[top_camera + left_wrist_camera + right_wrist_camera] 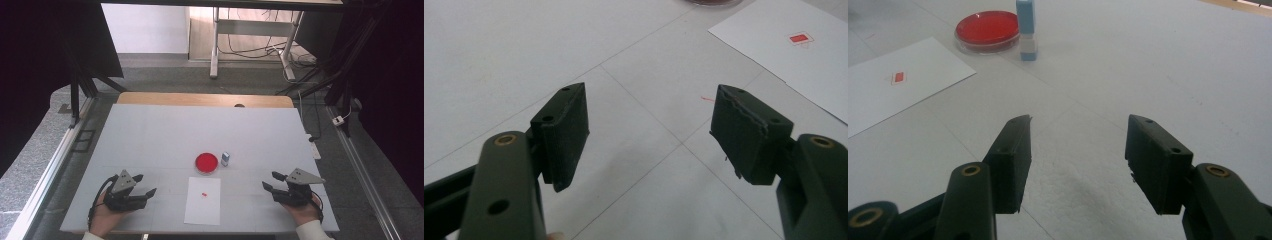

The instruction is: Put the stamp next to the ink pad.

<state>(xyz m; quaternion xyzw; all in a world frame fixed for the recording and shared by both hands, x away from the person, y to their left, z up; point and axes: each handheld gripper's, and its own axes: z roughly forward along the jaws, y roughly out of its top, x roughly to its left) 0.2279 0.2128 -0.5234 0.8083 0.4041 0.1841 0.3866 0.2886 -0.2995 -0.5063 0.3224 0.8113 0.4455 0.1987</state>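
Paper, a flat white sheet bearing a small red stamped rectangle, lay between the wide, empty left gripper and right gripper, near a round red ink dish.

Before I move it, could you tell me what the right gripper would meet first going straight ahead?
Probably nothing: the right gripper, jaws open, faces bare table. The stamp and red dish sit left of that line.
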